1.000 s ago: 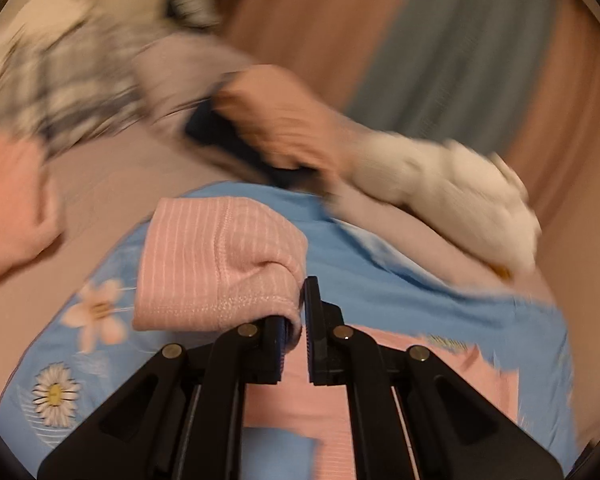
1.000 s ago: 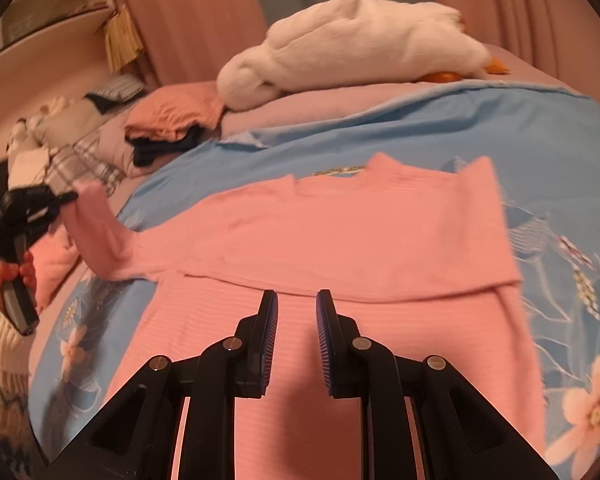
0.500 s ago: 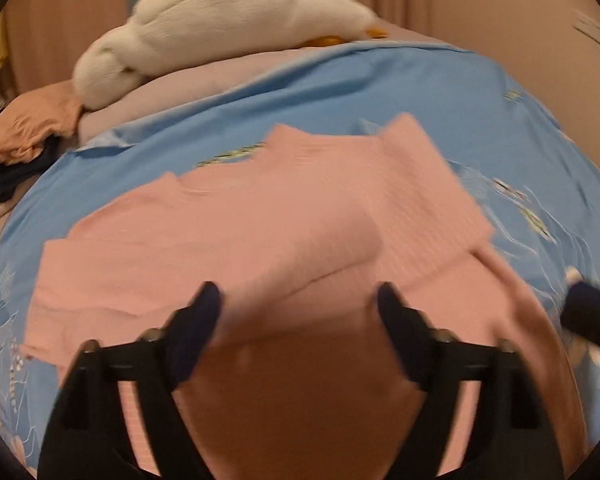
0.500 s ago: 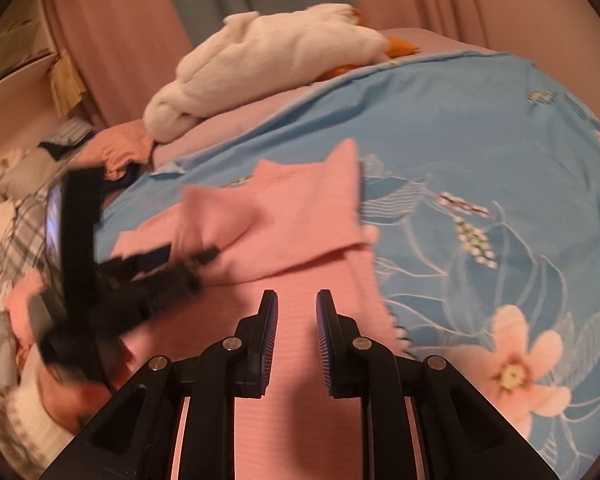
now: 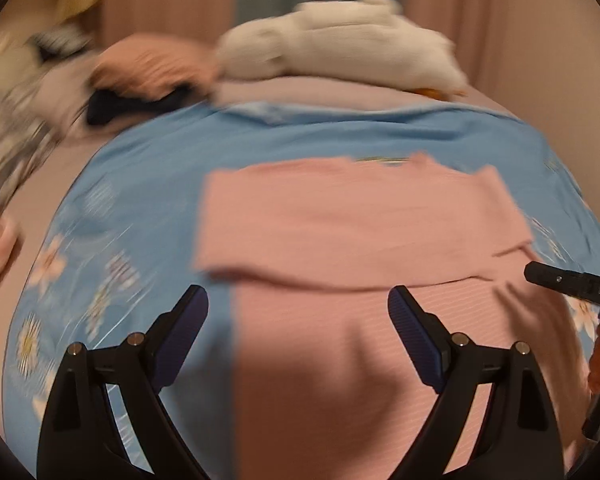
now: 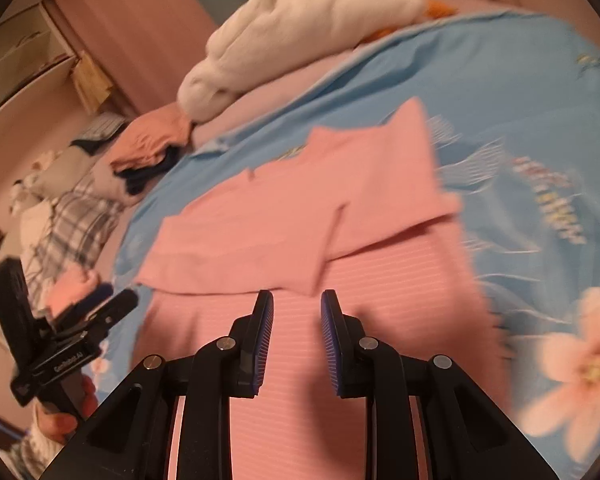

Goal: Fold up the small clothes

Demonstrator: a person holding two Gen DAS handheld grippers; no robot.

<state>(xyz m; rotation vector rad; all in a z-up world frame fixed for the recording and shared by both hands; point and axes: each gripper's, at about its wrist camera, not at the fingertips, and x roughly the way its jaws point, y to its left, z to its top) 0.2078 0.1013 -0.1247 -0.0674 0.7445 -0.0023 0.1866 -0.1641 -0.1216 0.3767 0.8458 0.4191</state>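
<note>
Pink top [image 5: 352, 240] flat on blue flowered bedspread [image 5: 148, 184], sleeves folded in over chest, likely ready for next fold; left gripper [image 5: 298, 328] jaws opening wide, empty, above hem; right gripper [image 6: 297, 340] jaws opening slightly, empty, above cloth.

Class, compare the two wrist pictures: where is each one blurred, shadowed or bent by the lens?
Left wrist view: motion smear across the white plush toy and clothes pile; a dark shadow on the pink ribbed knit top. Right wrist view: sharper centre, right-hand flowers on the blue floral bedsheet streaked. Both: fisheye curves the bed's edges.
</note>
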